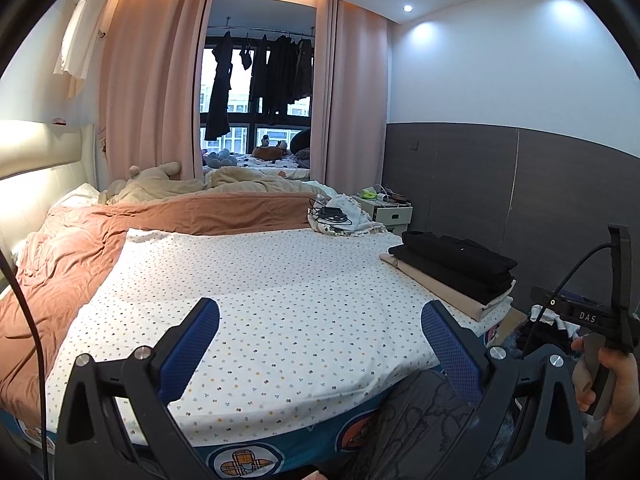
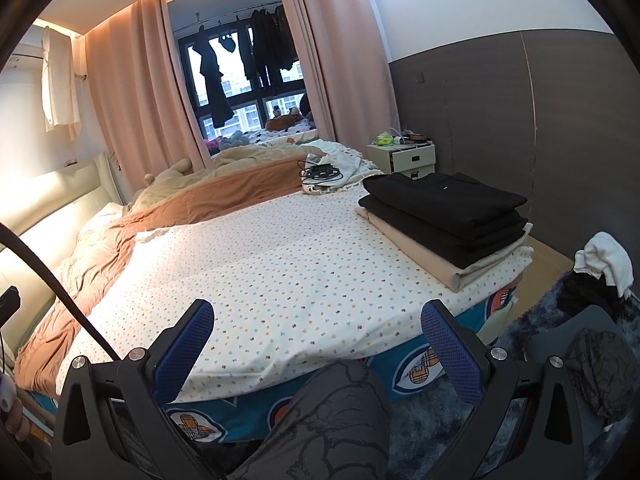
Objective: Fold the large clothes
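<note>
A stack of folded clothes (image 2: 448, 216), black pieces on a beige one, lies at the right edge of the dotted white bed sheet (image 2: 280, 264); it also shows in the left wrist view (image 1: 452, 272). A pile of unfolded clothes (image 2: 600, 276), dark with a white piece on top, sits on the floor to the right. My left gripper (image 1: 320, 340) is open and empty above the bed's near edge. My right gripper (image 2: 318, 344) is open and empty, also over the near edge. The right gripper's body (image 1: 600, 320) shows in the left wrist view.
A brown blanket (image 1: 80, 256) and cream bedding lie on the far and left parts of the bed. A white cloth with cables (image 2: 324, 172) lies at the far right corner. A white nightstand (image 2: 404, 156) stands by the wall. The person's patterned trouser leg (image 2: 332, 420) is against the bed.
</note>
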Available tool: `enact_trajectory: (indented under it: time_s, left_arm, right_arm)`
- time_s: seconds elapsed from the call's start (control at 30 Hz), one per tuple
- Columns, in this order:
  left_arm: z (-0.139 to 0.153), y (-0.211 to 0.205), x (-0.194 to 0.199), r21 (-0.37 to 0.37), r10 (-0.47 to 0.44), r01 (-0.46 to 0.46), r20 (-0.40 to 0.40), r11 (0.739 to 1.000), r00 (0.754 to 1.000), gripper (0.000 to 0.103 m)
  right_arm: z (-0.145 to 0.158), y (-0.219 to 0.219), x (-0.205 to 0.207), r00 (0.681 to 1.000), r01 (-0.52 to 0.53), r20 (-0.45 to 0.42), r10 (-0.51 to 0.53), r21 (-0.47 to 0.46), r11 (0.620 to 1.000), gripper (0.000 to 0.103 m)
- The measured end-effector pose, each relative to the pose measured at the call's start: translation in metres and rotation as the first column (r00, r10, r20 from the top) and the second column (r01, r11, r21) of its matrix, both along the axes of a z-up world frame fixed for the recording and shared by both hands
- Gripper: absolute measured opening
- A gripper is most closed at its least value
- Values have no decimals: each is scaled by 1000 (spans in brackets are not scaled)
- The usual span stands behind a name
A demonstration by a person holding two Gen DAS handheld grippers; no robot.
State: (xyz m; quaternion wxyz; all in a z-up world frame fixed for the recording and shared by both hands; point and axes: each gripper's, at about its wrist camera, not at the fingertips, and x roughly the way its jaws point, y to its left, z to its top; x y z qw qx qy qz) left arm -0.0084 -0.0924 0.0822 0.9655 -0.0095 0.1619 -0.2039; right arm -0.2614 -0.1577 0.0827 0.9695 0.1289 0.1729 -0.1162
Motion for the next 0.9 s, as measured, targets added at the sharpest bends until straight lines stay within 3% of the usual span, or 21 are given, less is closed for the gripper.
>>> enact_trajectory:
  time_s: [0.9]
  left_arm:
    - [-9, -4, -12, -5, 12, -12, -19, 1000, 1000, 103]
  right_arm:
    - [-7, 2, -9, 1000, 16, -8, -16, 8, 1000, 103]
